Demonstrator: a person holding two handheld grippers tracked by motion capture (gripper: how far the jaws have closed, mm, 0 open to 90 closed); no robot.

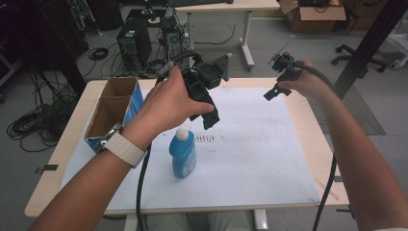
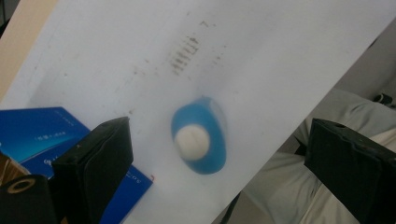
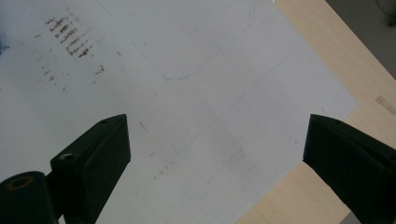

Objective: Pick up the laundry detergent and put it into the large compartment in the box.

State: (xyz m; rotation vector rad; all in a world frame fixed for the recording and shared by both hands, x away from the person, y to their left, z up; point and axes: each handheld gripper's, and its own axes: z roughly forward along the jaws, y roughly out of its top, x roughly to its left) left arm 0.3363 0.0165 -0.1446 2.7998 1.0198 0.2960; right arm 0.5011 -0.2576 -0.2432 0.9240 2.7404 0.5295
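We note the blue bottle [image 1: 183, 155] standing upright on the white sheet [image 1: 250, 159], toward the near left part of the surface [image 1: 308, 120], white cap [image 1: 182, 134] up. Standing free like this, with bare sheet all round it, it leaves room for jaws to come down on either side; nothing touches it.

The left hand-held gripper [image 1: 210, 113] hangs above the bottle, tilted down at it. In the left gripper view we look almost straight down on the cap [image 2: 191, 141], which sits between the two spread jaws but clearly below them: jaws wide apart, nothing between them. We judge this as an approach from above, the aim being to line up the gap with the bottle before descending. The bottle is blurred in that view, so we cannot read its label.

Just left of the bottle stands an open cardboard box [image 1: 113, 108] with a blue side, near the surface's left edge. Its open top and closeness suggest it is the likely destination, though that is our guess.

The right hand-held gripper [image 1: 276, 89] is held high over the far right of the sheet, well apart from the bottle. Its own view shows spread jaws over bare, stained sheet [image 3: 187, 107] and the wooden edge [image 3: 322, 56]. We judge it parked out of the way.
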